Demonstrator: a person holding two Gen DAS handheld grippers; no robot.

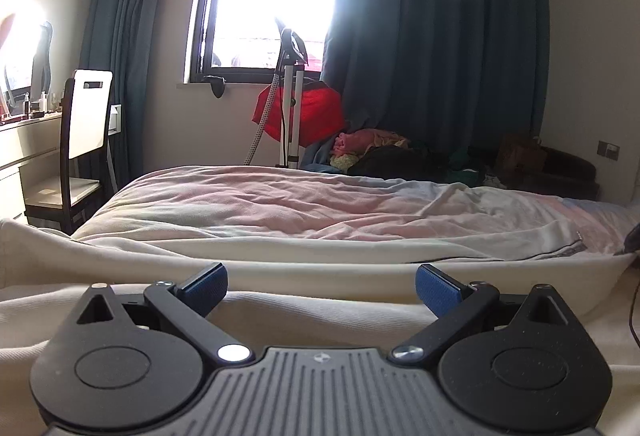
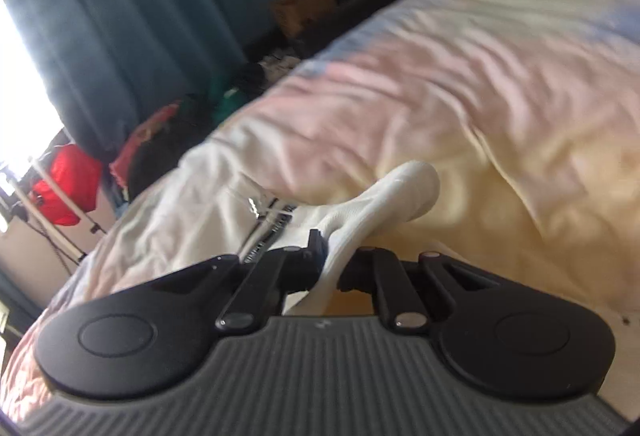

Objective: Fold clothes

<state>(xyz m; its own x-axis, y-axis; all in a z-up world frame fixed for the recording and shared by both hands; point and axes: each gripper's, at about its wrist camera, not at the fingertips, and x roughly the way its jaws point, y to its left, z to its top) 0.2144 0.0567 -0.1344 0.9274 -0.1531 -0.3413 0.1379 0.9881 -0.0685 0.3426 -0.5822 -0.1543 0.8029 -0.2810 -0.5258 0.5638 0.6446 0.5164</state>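
Note:
A cream white garment (image 1: 304, 276) lies spread across the near side of the bed, with a zip edge at its right (image 1: 560, 252). My left gripper (image 1: 320, 288) is open, its blue pads (image 1: 204, 286) wide apart just above the garment's cloth. My right gripper (image 2: 332, 264) is shut on a fold of the white garment (image 2: 384, 195), which sticks out past the fingers and is lifted off the bed. The garment's zip (image 2: 266, 224) shows just left of that fold. The right wrist view is tilted and blurred.
The bed (image 1: 280, 203) has a rumpled pink and pale blue cover. Behind it are a window, dark blue curtains (image 1: 440, 35), a garment steamer stand (image 1: 290, 107) with a red cloth, and a pile of clothes (image 1: 372, 151). A chair (image 1: 80, 139) and desk stand at left.

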